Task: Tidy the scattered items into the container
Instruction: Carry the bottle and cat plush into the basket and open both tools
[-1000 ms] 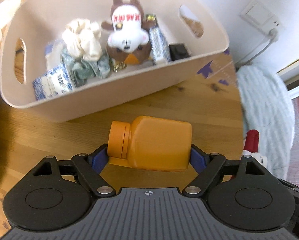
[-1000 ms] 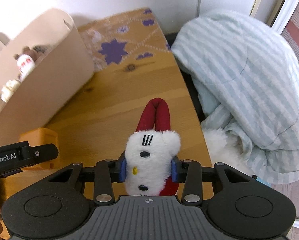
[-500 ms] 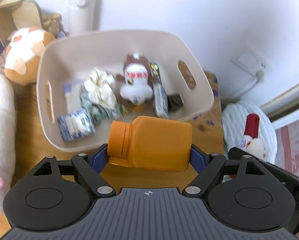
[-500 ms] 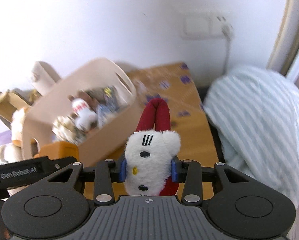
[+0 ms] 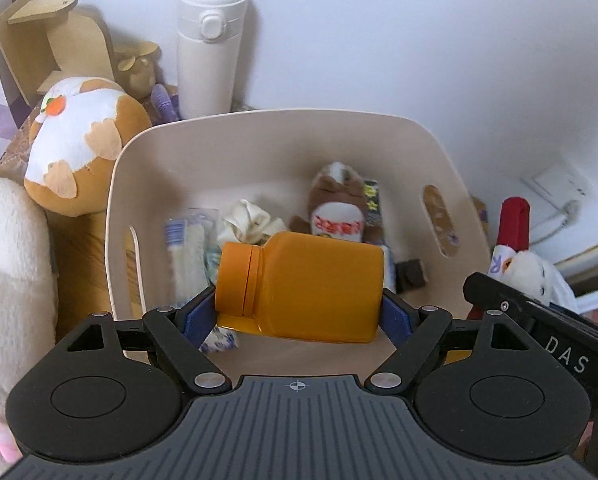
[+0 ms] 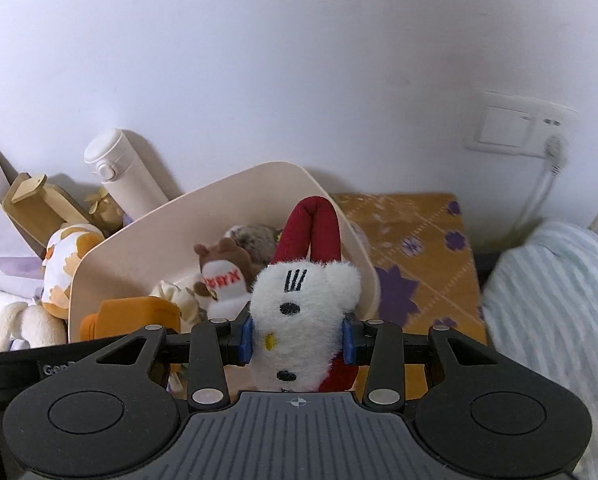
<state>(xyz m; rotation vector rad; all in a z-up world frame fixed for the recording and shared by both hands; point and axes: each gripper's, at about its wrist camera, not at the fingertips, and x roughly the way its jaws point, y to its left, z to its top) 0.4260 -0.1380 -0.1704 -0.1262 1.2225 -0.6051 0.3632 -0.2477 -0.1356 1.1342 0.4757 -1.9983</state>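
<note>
White letters "DAS" (image 5: 567, 356) stand on a black bar at the lower right of the left wrist view. A purple "R" (image 5: 497, 265) shows on the white plush toy (image 5: 527, 272) at the right edge. In the right wrist view, "Gen" (image 6: 55, 369), cut off, stands on a black bar at the lower left. Red characters on the bear toy's (image 5: 339, 216) white front are unreadable.

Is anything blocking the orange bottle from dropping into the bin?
Nothing blocks it. The left gripper holds the bottle above the open bin; below lie a bear, cloth and packets.
</note>
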